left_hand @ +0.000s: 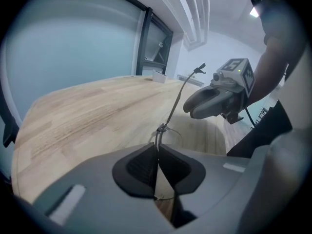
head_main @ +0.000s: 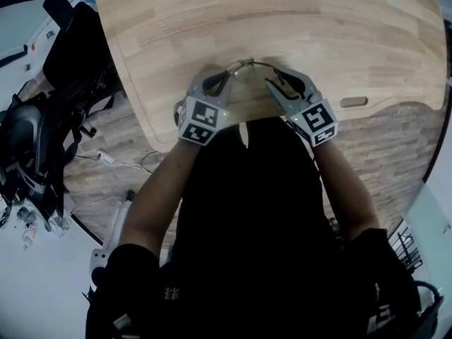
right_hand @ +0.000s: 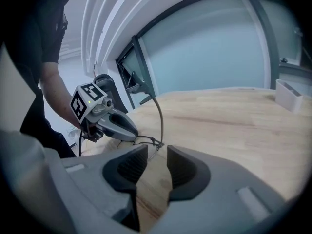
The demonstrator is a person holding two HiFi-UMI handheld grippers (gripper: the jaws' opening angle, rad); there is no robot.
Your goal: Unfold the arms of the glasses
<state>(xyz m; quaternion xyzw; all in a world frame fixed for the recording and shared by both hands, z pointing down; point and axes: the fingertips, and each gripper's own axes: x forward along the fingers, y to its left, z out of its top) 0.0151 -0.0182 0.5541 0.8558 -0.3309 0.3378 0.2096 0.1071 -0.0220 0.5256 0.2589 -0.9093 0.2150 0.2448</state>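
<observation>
Thin wire-framed glasses (head_main: 247, 63) lie on the light wooden table (head_main: 282, 20) near its front edge, between my two grippers. In the left gripper view the pads of my left gripper (left_hand: 157, 147) are pressed together on the glasses' frame (left_hand: 160, 130). One slender arm (left_hand: 176, 106) rises from there toward my right gripper (left_hand: 214, 99). In the right gripper view my right gripper (right_hand: 157, 150) stands open. The glasses' hinge end (right_hand: 155, 142) sits just ahead of its gap, and an arm (right_hand: 161, 121) curves upward. My left gripper (right_hand: 114, 125) holds the far side.
A small white box (right_hand: 287, 94) stands far back on the table, also seen in the left gripper view (left_hand: 158, 76). Black bags and gear (head_main: 63, 83) sit on the floor to the left. The table's curved front edge (head_main: 162, 143) runs close below the grippers.
</observation>
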